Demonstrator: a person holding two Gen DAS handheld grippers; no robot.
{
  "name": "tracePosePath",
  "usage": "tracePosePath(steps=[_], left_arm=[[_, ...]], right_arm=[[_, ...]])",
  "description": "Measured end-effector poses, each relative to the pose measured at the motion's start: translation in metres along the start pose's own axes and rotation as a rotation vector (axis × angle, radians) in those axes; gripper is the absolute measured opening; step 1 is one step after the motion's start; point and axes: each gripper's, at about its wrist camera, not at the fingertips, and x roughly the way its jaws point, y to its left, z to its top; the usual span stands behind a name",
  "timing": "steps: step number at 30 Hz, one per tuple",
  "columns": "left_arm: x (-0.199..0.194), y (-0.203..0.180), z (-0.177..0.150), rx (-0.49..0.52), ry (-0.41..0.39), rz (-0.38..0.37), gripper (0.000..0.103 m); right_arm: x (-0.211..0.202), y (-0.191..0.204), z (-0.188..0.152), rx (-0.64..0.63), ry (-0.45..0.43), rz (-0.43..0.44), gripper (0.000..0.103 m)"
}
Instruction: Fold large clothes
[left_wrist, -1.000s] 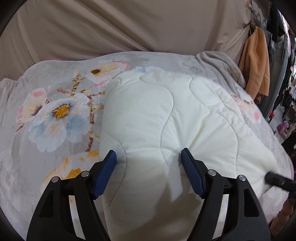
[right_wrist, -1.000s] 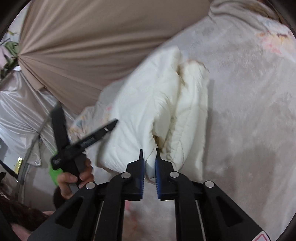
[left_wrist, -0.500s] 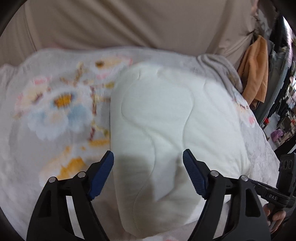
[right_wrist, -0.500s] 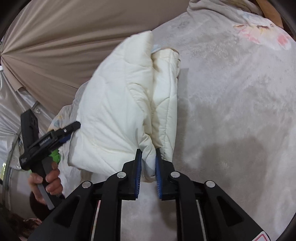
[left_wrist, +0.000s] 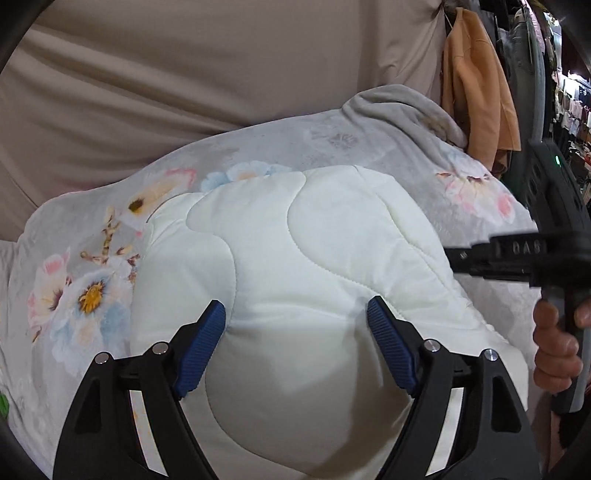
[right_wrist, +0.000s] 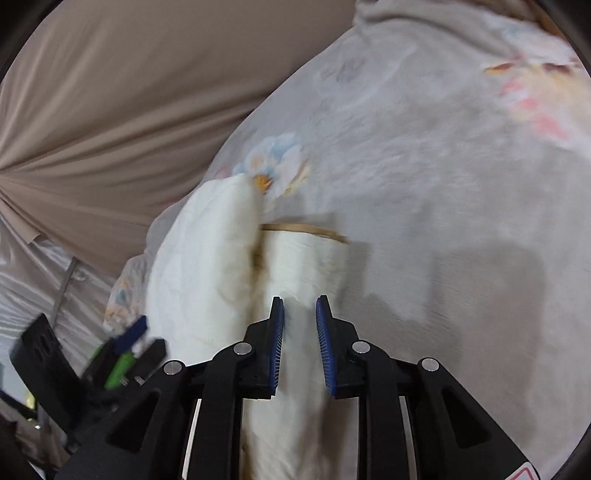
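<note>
the left gripper (left_wrist: 295, 317) stands with its blue-padded fingers (left_wrist: 201, 345) spread wide, one on either side of a bulge in the folded white quilted jacket (left_wrist: 295, 258); whether the pads press the cloth cannot be told. the jacket lies in a thick folded stack on a grey blanket (left_wrist: 74, 258) printed with pale flowers, roughly at the blanket's middle, with wavy stitched seams across its top face. a beige curtain (left_wrist: 184, 74) hangs behind the blanket, and an orange garment (left_wrist: 476, 96) hangs at the far right. at the right edge of the left wrist view a hand (left_wrist: 554, 350) grips the black handle of the other tool. the right gripper (right_wrist: 300, 314) has its fingers (right_wrist: 277, 339) parted with a narrow gap, the lower layer of the jacket (right_wrist: 207, 266) lying between and under them, apparently not pinched. from this side the jacket shows two stacked layers with a brownish lining in the crease, resting on the same blanket (right_wrist: 443, 184). the view here is blurred by motion.
</note>
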Motion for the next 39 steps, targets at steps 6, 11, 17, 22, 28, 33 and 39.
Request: tracePosePath(steps=[6, 11, 17, 22, 28, 33, 39], left_arm=[[0.015, 0.003, -0.003, -0.021, 0.006, 0.027, 0.078], [0.028, -0.008, -0.007, 0.022, 0.012, 0.063, 0.082], [0.009, 0.004, -0.010, -0.023, 0.010, 0.009, 0.082], [-0.040, 0.017, -0.025, -0.038, -0.042, -0.016, 0.082], [-0.026, 0.026, -0.066, -0.042, 0.018, 0.041, 0.093], [-0.064, 0.047, -0.070, -0.117, -0.016, -0.007, 0.093], [-0.066, 0.115, -0.099, -0.327, 0.063, -0.067, 0.097]], right_arm=[[0.041, -0.002, 0.021, -0.105, 0.008, -0.152, 0.007], [0.042, -0.025, 0.012, -0.022, 0.049, -0.128, 0.011], [-0.053, 0.019, -0.037, -0.108, -0.092, -0.076, 0.018], [-0.063, 0.036, -0.109, -0.176, -0.032, -0.109, 0.009], [-0.031, 0.013, -0.142, -0.088, 0.008, -0.145, 0.006], [-0.077, 0.031, -0.142, -0.081, -0.101, -0.173, 0.053], [-0.062, 0.042, -0.149, -0.081, -0.051, -0.186, 0.076]])
